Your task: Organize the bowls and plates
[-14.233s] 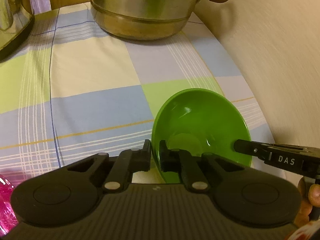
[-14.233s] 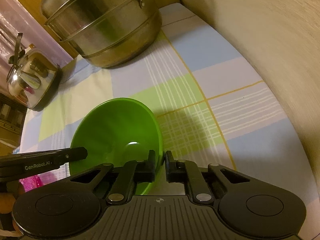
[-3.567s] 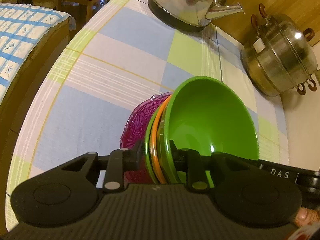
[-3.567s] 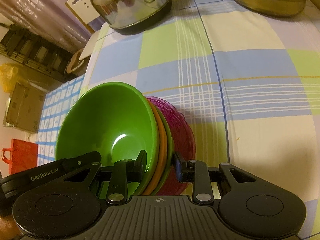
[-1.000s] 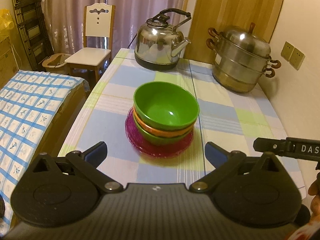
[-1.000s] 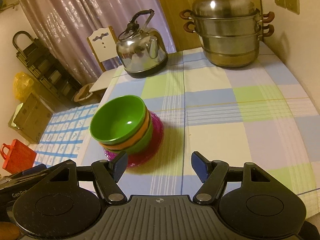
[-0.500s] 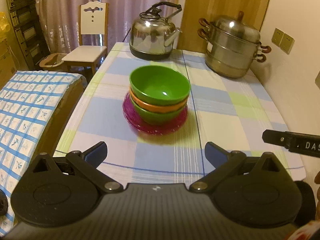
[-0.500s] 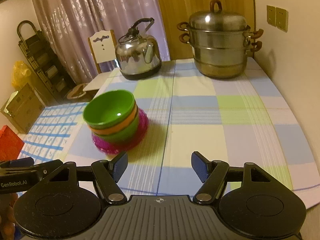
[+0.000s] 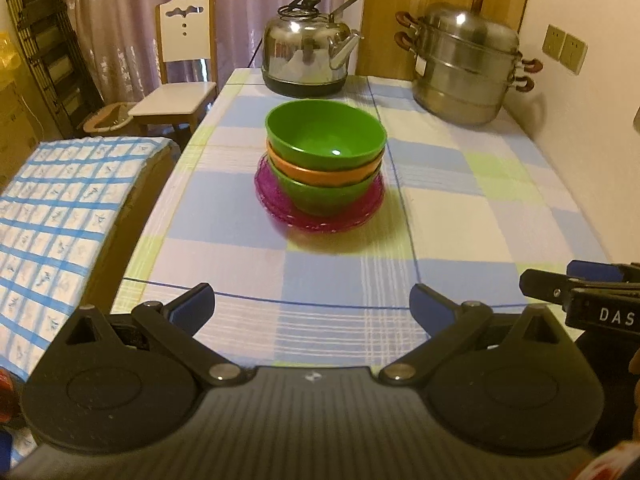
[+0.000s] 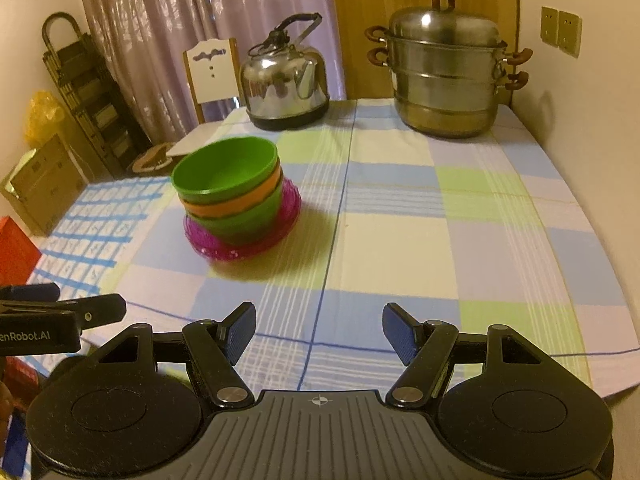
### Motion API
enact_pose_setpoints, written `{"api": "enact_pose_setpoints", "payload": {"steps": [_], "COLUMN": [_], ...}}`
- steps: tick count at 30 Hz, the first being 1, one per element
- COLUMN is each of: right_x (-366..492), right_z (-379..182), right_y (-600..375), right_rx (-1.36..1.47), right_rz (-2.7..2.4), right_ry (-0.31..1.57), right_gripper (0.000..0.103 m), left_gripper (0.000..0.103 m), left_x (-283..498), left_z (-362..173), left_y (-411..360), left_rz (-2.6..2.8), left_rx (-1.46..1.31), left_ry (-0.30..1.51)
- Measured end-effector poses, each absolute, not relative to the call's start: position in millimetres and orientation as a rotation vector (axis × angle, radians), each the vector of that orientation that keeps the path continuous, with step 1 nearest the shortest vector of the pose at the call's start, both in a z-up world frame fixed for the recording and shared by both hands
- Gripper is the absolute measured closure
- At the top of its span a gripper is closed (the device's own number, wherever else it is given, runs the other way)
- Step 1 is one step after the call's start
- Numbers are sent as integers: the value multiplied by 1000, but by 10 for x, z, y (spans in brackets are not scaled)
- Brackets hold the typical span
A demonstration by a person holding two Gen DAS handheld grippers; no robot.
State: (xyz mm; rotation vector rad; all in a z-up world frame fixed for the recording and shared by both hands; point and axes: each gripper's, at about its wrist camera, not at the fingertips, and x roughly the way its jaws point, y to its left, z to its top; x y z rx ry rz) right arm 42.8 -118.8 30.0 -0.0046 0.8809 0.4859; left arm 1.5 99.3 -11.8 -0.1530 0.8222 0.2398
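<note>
Both grippers backed off, left gripper [image 9: 312,306] and right gripper [image 10: 319,332] gaping empty, plate [image 9: 320,216] mostly hidden.

Your bench [image 9: 460,240], under a checked cloth [image 9: 240,220], carries a magenta plate [image 9: 320,216] near the middle, with a steel kettle [image 9: 308,56] and tiered steamer pot [image 9: 464,68] at the far end.

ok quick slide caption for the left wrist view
Open left gripper faces three nested bowls, green bowl on top, stacked on a pink plate, kettle and steamer pot behind.
</note>
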Motion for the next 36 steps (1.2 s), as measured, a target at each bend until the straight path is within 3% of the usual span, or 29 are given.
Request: {"api": "enact_pose_setpoints", "payload": {"steps": [36], "right_x": [408], "right_z": [192], "right_y": [-1161], "right_rx": [-20], "right_rz": [469], "right_ry": [911], "right_gripper": [33], "left_gripper": [0], "left_x": [42], "left_z": [-216], "left_y": [912], "left_rz": [210], "left_rx": [-143], "left_ry": [832]}}
